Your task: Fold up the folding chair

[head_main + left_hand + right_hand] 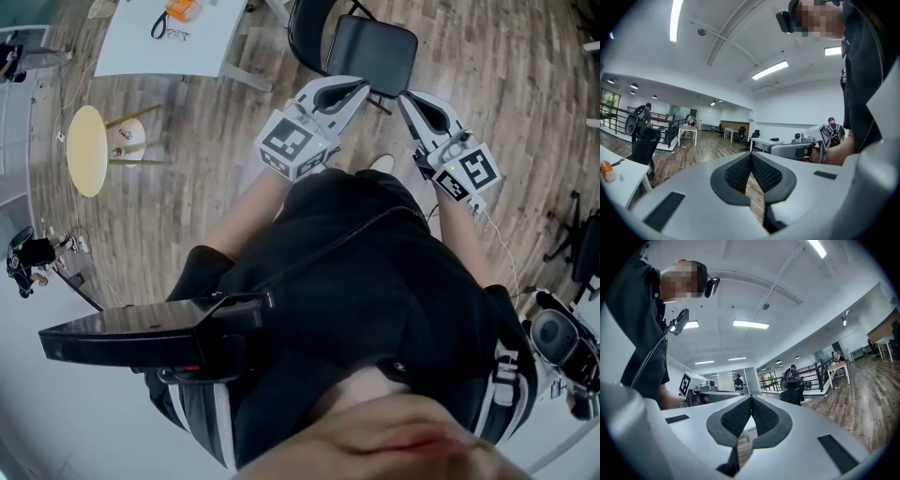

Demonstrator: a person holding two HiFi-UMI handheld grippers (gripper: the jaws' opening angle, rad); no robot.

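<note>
The black folding chair (372, 52), with a rounded-square seat panel and a thin dark tube frame, is standing just to the right of the white rectangular table (131, 47). Its seat is lying flat and facing up, not yet folded, and the curved frame loop is sitting on the side nearer that table.

Open-plan office; desks (687, 131); swivel chair (643, 146); strip lights (769, 70); wood floor (701, 154)

The left gripper (360, 88) and right gripper (409, 99) point forward side by side, roughly level, each with jaws pressed together on nothing.
</note>
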